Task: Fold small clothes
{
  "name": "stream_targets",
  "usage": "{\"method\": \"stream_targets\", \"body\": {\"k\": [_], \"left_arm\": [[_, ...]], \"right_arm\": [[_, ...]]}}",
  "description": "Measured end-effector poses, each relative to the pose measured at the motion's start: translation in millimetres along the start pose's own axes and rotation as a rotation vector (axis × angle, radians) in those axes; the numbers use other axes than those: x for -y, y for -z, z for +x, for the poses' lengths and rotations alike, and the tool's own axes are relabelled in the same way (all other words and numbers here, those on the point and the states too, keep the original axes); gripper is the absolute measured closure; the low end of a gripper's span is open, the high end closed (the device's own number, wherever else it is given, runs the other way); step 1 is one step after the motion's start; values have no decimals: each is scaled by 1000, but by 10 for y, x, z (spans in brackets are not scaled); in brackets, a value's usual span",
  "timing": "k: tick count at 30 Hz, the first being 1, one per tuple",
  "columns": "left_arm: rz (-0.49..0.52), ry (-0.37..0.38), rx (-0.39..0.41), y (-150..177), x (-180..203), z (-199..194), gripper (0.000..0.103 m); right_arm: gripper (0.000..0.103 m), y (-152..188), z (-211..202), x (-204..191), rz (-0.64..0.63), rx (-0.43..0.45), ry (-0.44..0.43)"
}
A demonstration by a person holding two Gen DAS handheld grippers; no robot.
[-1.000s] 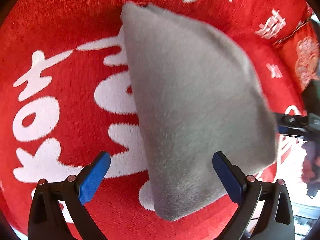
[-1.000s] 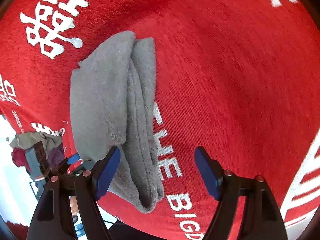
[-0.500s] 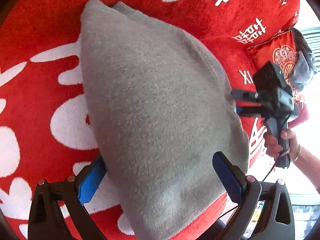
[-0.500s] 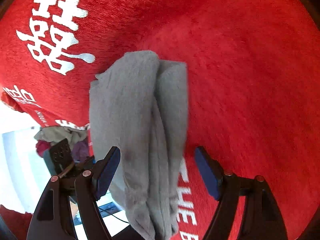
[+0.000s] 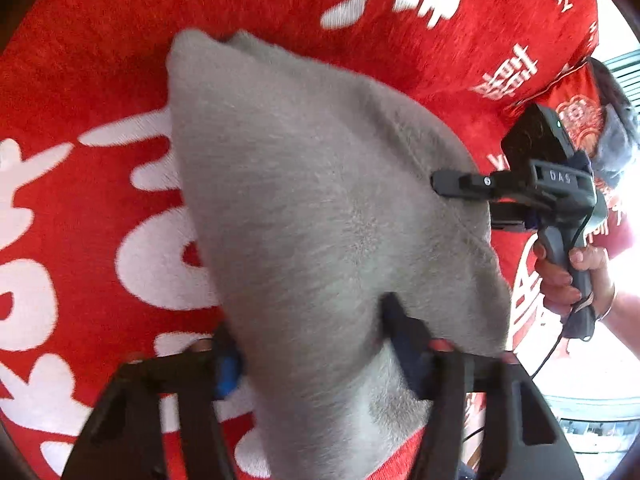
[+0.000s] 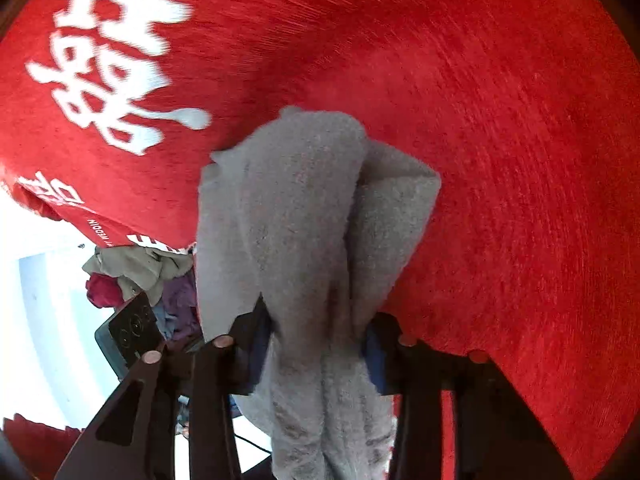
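A folded grey fleece garment [image 5: 304, 208] lies on a red cloth with white characters [image 5: 100, 80]. My left gripper [image 5: 316, 344] is shut on the garment's near edge, its fingers pressed into the fabric. My right gripper [image 6: 316, 344] is shut on the garment [image 6: 304, 208] at another edge, where the folded layers bunch between its fingers. The right gripper also shows in the left wrist view [image 5: 460, 188], its upper finger on top of the garment's right side.
A pile of other clothes [image 6: 136, 272] sits beyond the red cloth's edge in the right wrist view. A red cushion [image 5: 576, 112] and a blue-grey item [image 5: 616, 144] lie at the far right of the left wrist view.
Both grippers were open beside the garment. Both moved in over its edges and closed on it.
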State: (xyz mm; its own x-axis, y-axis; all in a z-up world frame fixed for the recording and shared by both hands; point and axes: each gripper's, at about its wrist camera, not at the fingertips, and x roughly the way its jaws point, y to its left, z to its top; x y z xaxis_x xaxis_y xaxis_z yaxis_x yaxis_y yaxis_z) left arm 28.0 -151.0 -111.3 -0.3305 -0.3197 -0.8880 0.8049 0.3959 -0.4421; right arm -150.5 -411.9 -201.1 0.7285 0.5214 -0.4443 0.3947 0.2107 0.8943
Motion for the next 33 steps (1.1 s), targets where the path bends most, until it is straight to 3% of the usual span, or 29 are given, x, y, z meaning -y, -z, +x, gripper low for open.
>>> {"method": "stream_targets", "body": {"k": [4,12,18,20,22,23,25,26,29,31,32,33], "left_arm": [[1,44,24,34,27,-238,54],[11,11,61,584,-87,-884,53],[-31,-59,55,1106,-440,-1135,53],[-53,-111,54,1215,-568,-1059,53],[-75,-213,30,1301,-713,-931,52],[-117,-241,22,1361,-844,-883,49],[-178,-219,48,1413,-942,-928,43],[-185,-241,66,1431,-936,-982,42],[-143,-359,105,1452,-801,-1119,34],[-136,-368,140,1468,-742,-1244,33],[-138,-367,164,1490,-731,-1347,29],[-144,-368,182,1499,-721,-1433,4]], "right_arm": [[64,126,-70,-290,-27,24,-45],[64,593,74,-883,-61,-4,-74],[64,1001,598,-1120,-58,-44,-104],[64,1069,830,-1126,-63,-61,-97],[64,1090,1064,-1077,-68,-82,-40],[60,1084,1127,-1030,-60,-86,10],[50,1078,1207,-989,-56,-74,153],[38,1096,1194,-1015,-64,-63,200],[36,1218,1026,-1215,-120,-23,295],[36,1355,876,-1359,-149,-3,318],[36,1443,810,-1426,-151,0,307],[37,1512,764,-1464,-146,-2,289]]}}
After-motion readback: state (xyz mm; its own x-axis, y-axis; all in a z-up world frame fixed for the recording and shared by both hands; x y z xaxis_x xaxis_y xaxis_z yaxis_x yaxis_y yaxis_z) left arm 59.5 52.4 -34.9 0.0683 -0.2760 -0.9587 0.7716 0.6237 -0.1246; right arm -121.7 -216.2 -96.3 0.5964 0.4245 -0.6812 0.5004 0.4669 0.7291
